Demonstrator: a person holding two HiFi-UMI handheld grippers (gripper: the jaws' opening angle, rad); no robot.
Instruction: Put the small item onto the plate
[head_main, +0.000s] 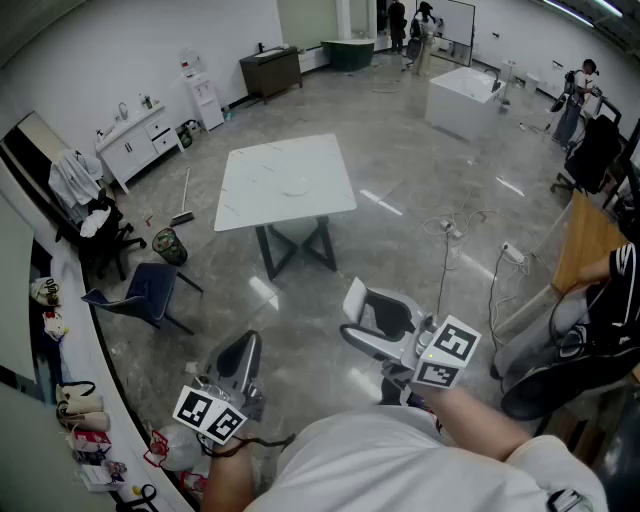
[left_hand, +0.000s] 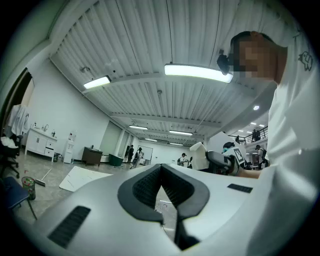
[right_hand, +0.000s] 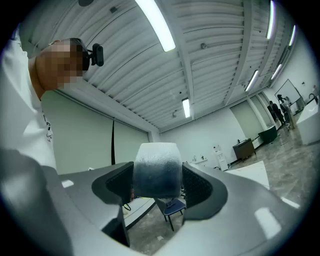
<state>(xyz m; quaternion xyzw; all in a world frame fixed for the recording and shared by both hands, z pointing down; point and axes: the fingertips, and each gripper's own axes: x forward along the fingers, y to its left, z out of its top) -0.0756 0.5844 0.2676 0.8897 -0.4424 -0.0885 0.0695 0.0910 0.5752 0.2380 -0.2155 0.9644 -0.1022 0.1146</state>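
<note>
The right gripper view shows the right gripper (right_hand: 159, 172) spread wide and clamped on a white item (right_hand: 157, 155). The left gripper view shows the left gripper (left_hand: 161, 167) empty, tips together. Only the head view shows the bench (head_main: 250, 190) with its faint plate (head_main: 296, 187), well apart from both grippers.

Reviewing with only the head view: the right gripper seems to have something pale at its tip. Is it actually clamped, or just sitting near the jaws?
Observer: Clamped. In the right gripper view, the right gripper has a white small item between its jaws, which press on it from both sides.
Operator: And the left one, is it carrying anything?
Observer: No. The left gripper view shows the left gripper with its jaw tips together and nothing between them.
</note>
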